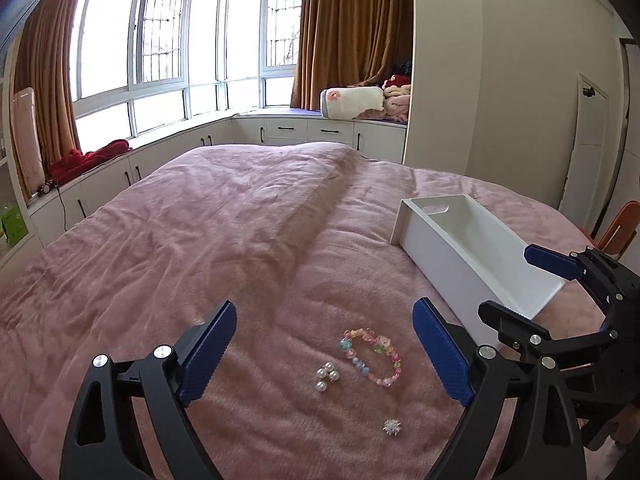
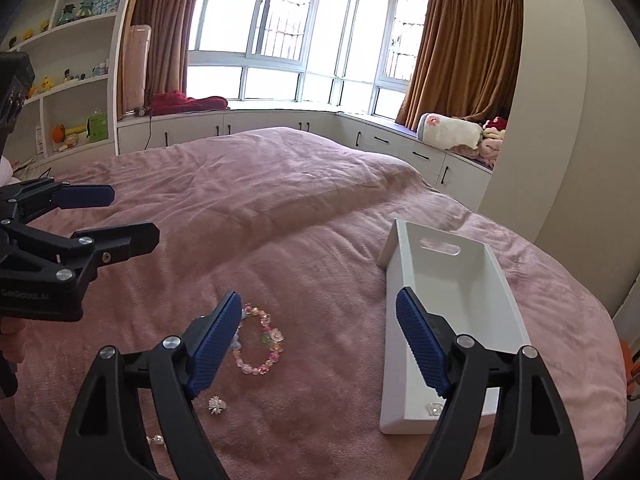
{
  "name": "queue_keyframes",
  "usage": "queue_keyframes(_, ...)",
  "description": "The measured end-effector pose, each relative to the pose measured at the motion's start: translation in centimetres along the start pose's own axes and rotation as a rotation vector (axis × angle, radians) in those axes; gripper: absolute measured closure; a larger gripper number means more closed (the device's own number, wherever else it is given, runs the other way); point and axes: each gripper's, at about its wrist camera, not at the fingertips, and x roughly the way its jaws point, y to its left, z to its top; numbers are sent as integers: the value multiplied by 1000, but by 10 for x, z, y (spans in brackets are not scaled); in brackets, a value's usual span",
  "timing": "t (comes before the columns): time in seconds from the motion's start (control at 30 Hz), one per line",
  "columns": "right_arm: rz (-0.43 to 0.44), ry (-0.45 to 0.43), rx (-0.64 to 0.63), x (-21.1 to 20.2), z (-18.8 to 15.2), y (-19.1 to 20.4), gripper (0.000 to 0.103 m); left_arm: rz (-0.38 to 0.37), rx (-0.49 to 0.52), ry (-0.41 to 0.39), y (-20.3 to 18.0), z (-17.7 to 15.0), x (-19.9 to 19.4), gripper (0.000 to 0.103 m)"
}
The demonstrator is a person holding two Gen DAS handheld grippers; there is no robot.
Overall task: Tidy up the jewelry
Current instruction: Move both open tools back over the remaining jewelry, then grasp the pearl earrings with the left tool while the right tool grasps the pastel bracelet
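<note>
Both grippers hang above a pink blanket (image 1: 240, 216) with fingers spread wide and nothing between them: the left gripper (image 1: 324, 344) over the loose jewelry, the right gripper (image 2: 319, 334) between bracelet and box. A pastel bead bracelet (image 1: 372, 357) lies beside a cluster of pearls (image 1: 327, 375) and a small silver brooch (image 1: 391, 426). The long white box (image 2: 404, 360) sits to their right, a small clear piece (image 2: 434, 408) at its near end, partly hidden by a finger. The pearls are nearly hidden in the right wrist view.

Brown curtains (image 1: 352, 28) flank the bay window (image 1: 168, 40) behind a pink-covered bed (image 1: 200, 220), shelves (image 2: 68, 64) alongside
</note>
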Motion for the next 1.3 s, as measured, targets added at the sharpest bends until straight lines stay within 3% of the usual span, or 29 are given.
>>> queue_keyframes(0.23,49,19,-16,-3,-2,26,13,22,-23,45,18,-34,-28,10)
queue_keyframes(0.43,71,36,4,-3,-6,33,13,-20,-38,113,22,-70,-34,10)
queue_keyframes(0.87,110,127,93,51,-33,28,13,-193,-16,232,-6,-135,6,10)
queue_keyframes(1.23,124,201,147,107,-54,22,18,-287,42,316,-17,-161,41,11)
queue_keyframes(1.3,123,211,154,115,-56,20,21,-291,65,319,-19,-164,44,18)
